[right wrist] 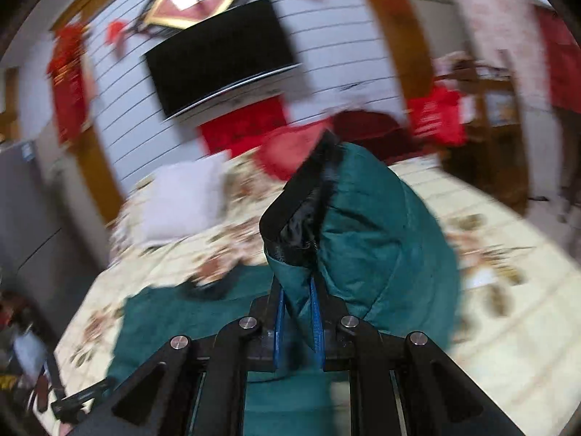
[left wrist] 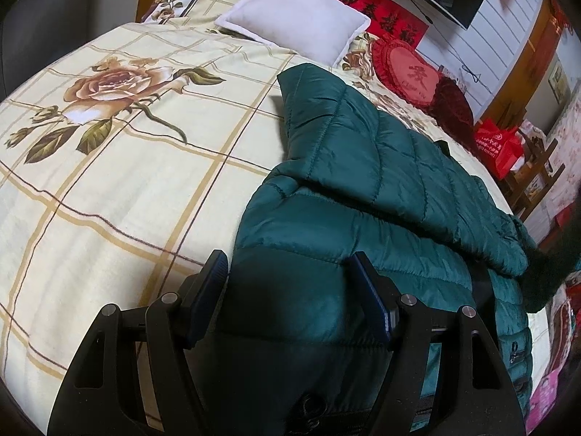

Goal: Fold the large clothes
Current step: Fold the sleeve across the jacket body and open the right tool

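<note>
A dark green quilted puffer jacket [left wrist: 381, 189] lies on the bed, one sleeve folded across its body. My left gripper [left wrist: 290, 269] is open, its jaws wide apart just above the jacket's near edge, holding nothing. In the blurred right wrist view my right gripper [right wrist: 297, 290] is shut on a fold of the green jacket [right wrist: 363, 225] and holds it lifted above the bed, the black lining showing at the top. The rest of the jacket [right wrist: 174, 312] lies flat on the bed below.
The bed [left wrist: 109, 181] has a cream plaid cover with rose prints. A white pillow [left wrist: 297, 14] and red cushions [left wrist: 410, 69] lie at the head. A wall TV [right wrist: 221, 54], a red bag [left wrist: 501, 145] and wooden furniture stand beyond the bed.
</note>
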A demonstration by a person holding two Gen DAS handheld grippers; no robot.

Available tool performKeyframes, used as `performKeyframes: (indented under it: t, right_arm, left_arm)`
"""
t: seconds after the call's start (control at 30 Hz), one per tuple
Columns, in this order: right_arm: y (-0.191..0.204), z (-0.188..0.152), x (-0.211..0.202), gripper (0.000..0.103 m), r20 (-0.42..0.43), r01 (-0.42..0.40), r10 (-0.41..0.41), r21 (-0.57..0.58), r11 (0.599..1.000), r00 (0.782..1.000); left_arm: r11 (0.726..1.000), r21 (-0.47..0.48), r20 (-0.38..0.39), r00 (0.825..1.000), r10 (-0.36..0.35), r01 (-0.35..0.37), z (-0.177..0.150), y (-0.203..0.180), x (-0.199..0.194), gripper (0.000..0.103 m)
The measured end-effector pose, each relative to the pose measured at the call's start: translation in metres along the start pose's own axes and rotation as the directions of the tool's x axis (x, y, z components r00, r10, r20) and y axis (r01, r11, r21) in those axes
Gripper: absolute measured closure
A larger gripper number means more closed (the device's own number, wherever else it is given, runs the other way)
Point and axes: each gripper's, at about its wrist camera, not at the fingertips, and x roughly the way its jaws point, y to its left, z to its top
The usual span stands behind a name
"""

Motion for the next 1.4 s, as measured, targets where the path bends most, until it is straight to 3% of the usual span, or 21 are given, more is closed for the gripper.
performKeyframes:
  t: [0.13, 0.23, 0.3, 0.37, 0.47, 0.53, 0.6, 0.67, 0.73, 0.8, 0.87, 0.93, 1.03, 1.1, 1.2, 1.27, 1.33, 1.4]
  right_arm:
    - [0.056, -0.035, 0.052, 0.09, -0.074, -0.148, 0.148, -0.007, 0.989, 0.986]
    - [0.082, -0.067, 0.086, 0.09, -0.136, -0.194, 0.188, -0.036, 0.98, 0.973]
    - [0.088, -0.089, 0.108, 0.09, -0.201, -0.181, 0.174, -0.019, 0.983, 0.964]
    - [0.087, -0.108, 0.128, 0.09, -0.283, -0.116, 0.11, -0.004, 0.993, 0.953]
    - [0.08, -0.119, 0.136, 0.089, -0.304, -0.115, 0.125, 0.051, 0.992, 0.945]
    - [0.073, -0.116, 0.131, 0.084, -0.307, -0.123, 0.134, 0.055, 0.991, 0.942]
    - [0.071, -0.116, 0.124, 0.056, -0.3, -0.143, 0.148, 0.039, 0.989, 0.942]
    - [0.076, -0.113, 0.109, 0.039, -0.273, -0.156, 0.152, 0.006, 0.988, 0.95]
    - [0.079, -0.112, 0.096, 0.035, -0.241, -0.148, 0.134, -0.041, 0.988, 0.961]
    - [0.072, -0.109, 0.08, 0.035, -0.227, -0.166, 0.16, -0.01, 0.986, 0.961]
    - [0.061, -0.109, 0.061, 0.034, -0.206, -0.111, 0.111, 0.012, 0.994, 0.972]
    - [0.05, -0.114, 0.045, 0.034, -0.218, 0.012, -0.013, -0.006, 1.0, 0.976]
    - [0.033, -0.128, 0.035, 0.034, -0.286, 0.188, -0.189, -0.03, 0.982, 0.94]
    - [0.015, -0.135, 0.034, 0.034, -0.334, 0.268, -0.262, -0.028, 0.963, 0.905]
    - [-0.005, -0.135, 0.032, 0.034, -0.354, 0.332, -0.326, -0.045, 0.942, 0.877]
    - [-0.016, -0.136, 0.035, 0.034, -0.385, 0.366, -0.351, -0.038, 0.93, 0.854]
    - [-0.03, -0.138, 0.036, 0.032, -0.42, 0.35, -0.306, 0.029, 0.936, 0.854]
    - [-0.033, -0.138, 0.035, 0.027, -0.417, 0.361, -0.313, 0.04, 0.932, 0.854]
  left_arm:
    - [1.0, 0.0, -0.002, 1.0, -0.002, 0.002, 0.0, 0.001, 0.001, 0.033]
    - [1.0, 0.002, -0.003, 1.0, 0.002, -0.002, 0.0, 0.001, 0.001, 0.033]
    - [1.0, 0.005, -0.006, 1.0, 0.007, -0.006, 0.0, 0.0, 0.002, 0.033]
    - [1.0, 0.011, -0.01, 1.0, 0.02, -0.02, 0.0, -0.002, 0.003, 0.033]
    - [0.998, 0.037, -0.011, 0.998, 0.057, -0.057, 0.0, -0.008, 0.004, 0.033]
    - [0.997, 0.045, -0.021, 0.998, 0.062, -0.061, 0.003, -0.013, -0.001, 0.033]
    - [0.998, 0.025, 0.007, 0.999, 0.054, -0.054, 0.008, -0.021, -0.015, 0.033]
    - [0.998, 0.027, 0.05, 0.998, 0.047, -0.048, 0.013, -0.037, -0.032, 0.033]
    - [0.998, 0.042, 0.061, 0.997, 0.048, -0.051, 0.018, -0.055, -0.039, 0.027]
    - [0.995, 0.084, 0.069, 0.997, 0.045, -0.051, 0.022, -0.08, -0.044, 0.023]
    - [0.993, 0.102, 0.11, 0.993, 0.041, -0.052, 0.022, -0.095, -0.054, 0.023]
    - [0.99, 0.121, 0.144, 0.988, 0.05, -0.068, 0.016, -0.104, -0.061, 0.023]
    - [0.986, 0.134, 0.127, 0.989, 0.08, -0.097, 0.001, -0.101, -0.057, 0.023]
    - [0.973, 0.155, 0.115, 0.981, 0.155, -0.172, -0.007, -0.092, -0.05, 0.023]
    - [0.938, 0.165, 0.111, 0.95, 0.291, -0.306, -0.009, -0.067, -0.044, 0.023]
    - [0.929, 0.099, 0.126, 0.931, 0.343, -0.356, -0.003, -0.049, -0.053, 0.023]
    - [0.957, 0.039, 0.167, 0.946, 0.276, -0.286, 0.006, -0.053, -0.07, 0.023]
    - [0.981, 0.079, 0.172, 0.972, 0.162, -0.178, 0.011, -0.08, -0.074, 0.023]
